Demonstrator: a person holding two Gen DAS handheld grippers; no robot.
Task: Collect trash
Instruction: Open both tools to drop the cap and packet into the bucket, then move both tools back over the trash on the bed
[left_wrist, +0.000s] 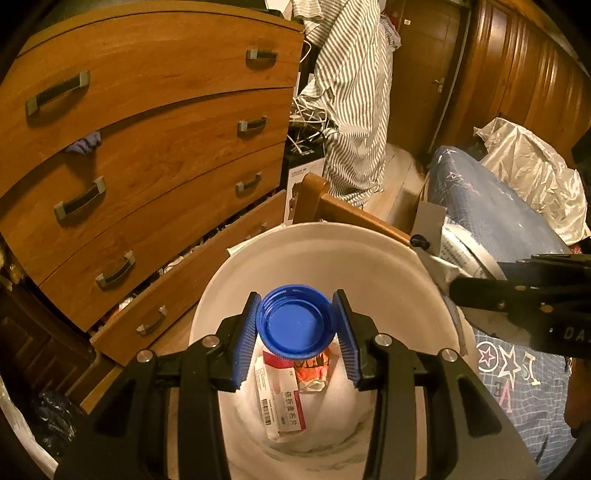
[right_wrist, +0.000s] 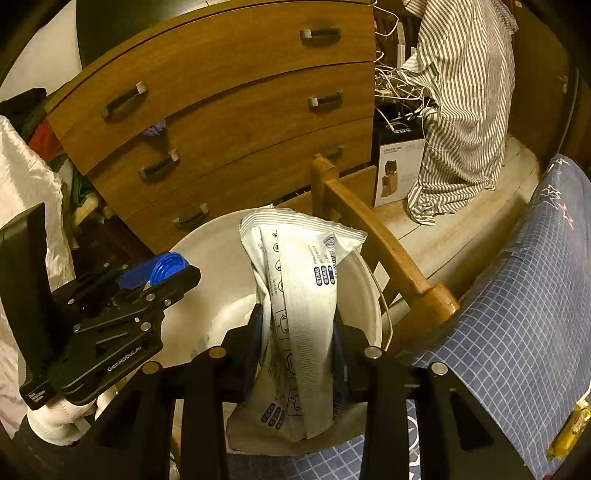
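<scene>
My left gripper (left_wrist: 297, 306) is shut on a round blue plastic cap (left_wrist: 297, 325), held between the blue pads (left_wrist: 245, 332) above a white bin (left_wrist: 314, 240). A red and white packet (left_wrist: 284, 391) and other wrappers lie in the bin on white liner. My right gripper (right_wrist: 298, 317) is shut on a crumpled white printed pouch (right_wrist: 299, 280), which stands up over the bin's rim (right_wrist: 207, 236). In the right wrist view the left gripper (right_wrist: 181, 273) with the cap (right_wrist: 166, 267) hangs at the left. In the left wrist view the right gripper (left_wrist: 458, 290) and pouch (left_wrist: 458, 247) are at the bin's right edge.
A wooden chest of drawers (left_wrist: 147, 129) stands behind the bin, its bottom drawer (left_wrist: 192, 273) pulled out. A wooden bed rail (right_wrist: 384, 251) runs beside the bin, with a blue star-print sheet (right_wrist: 517, 314) on the right. A striped shirt (left_wrist: 354, 92) hangs behind, near cables and a box (right_wrist: 399, 173).
</scene>
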